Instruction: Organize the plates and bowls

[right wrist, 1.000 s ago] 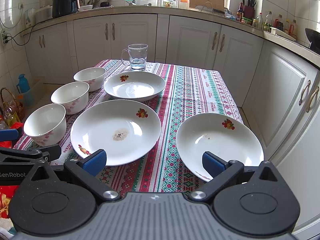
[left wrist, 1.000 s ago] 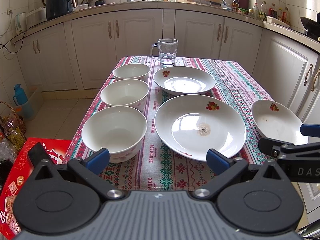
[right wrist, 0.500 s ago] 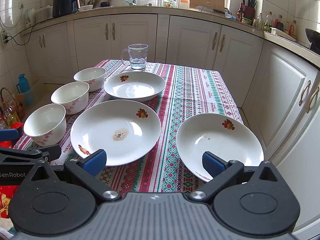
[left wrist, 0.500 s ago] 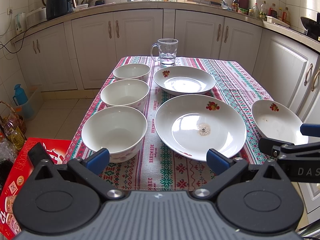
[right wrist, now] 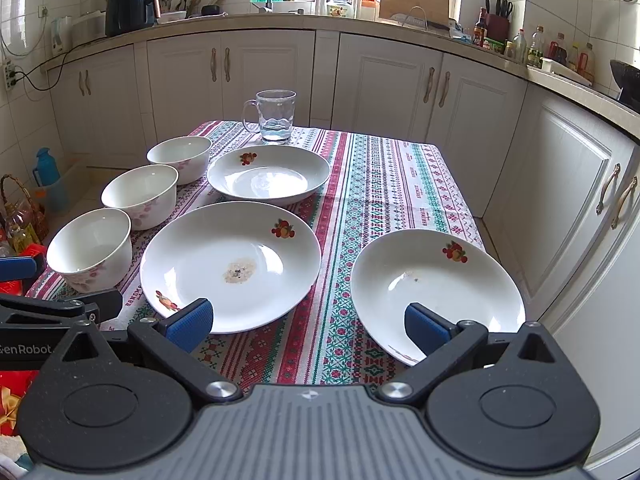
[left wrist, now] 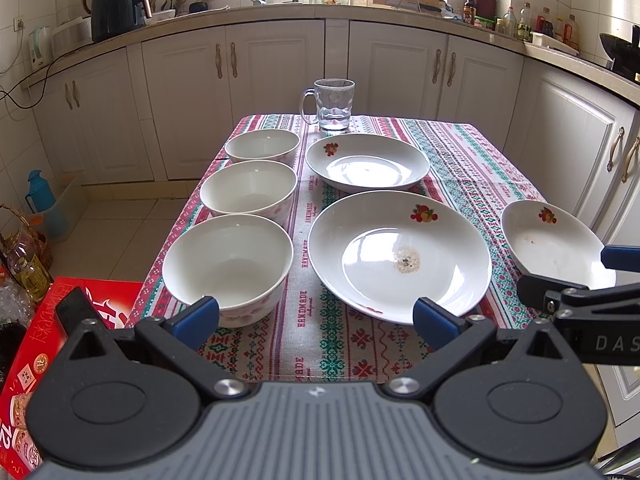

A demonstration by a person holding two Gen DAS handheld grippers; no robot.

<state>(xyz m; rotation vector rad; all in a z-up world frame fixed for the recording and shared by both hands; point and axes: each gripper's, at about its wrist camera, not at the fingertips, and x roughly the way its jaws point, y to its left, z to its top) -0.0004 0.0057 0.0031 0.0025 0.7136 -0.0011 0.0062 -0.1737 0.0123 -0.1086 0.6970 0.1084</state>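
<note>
Left wrist view: left gripper [left wrist: 316,316] & right gripper [right wrist: 308,322] both wide open, empty, at near bench [left wrist: 472,160] edge; three white ceramic bowls [left wrist: 228,260] in row left, three white fruit-print plates [left wrist: 400,256] right.

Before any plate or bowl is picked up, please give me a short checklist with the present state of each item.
1. Left hand-held gripper open and empty: ok.
2. Right hand-held gripper open and empty: ok.
3. Three white ceramic bowls upright in a row, not yet stacked: ok.
4. Large white fruit-print plate in the middle clean for stacking: not ok, a food stain sits at its centre.
5. White fruit-print plate on the right fully on the patterned tablecloth: cannot tell, its near rim is close to the edge.
6. Clear glass mug away from the dishes: ok.
</note>
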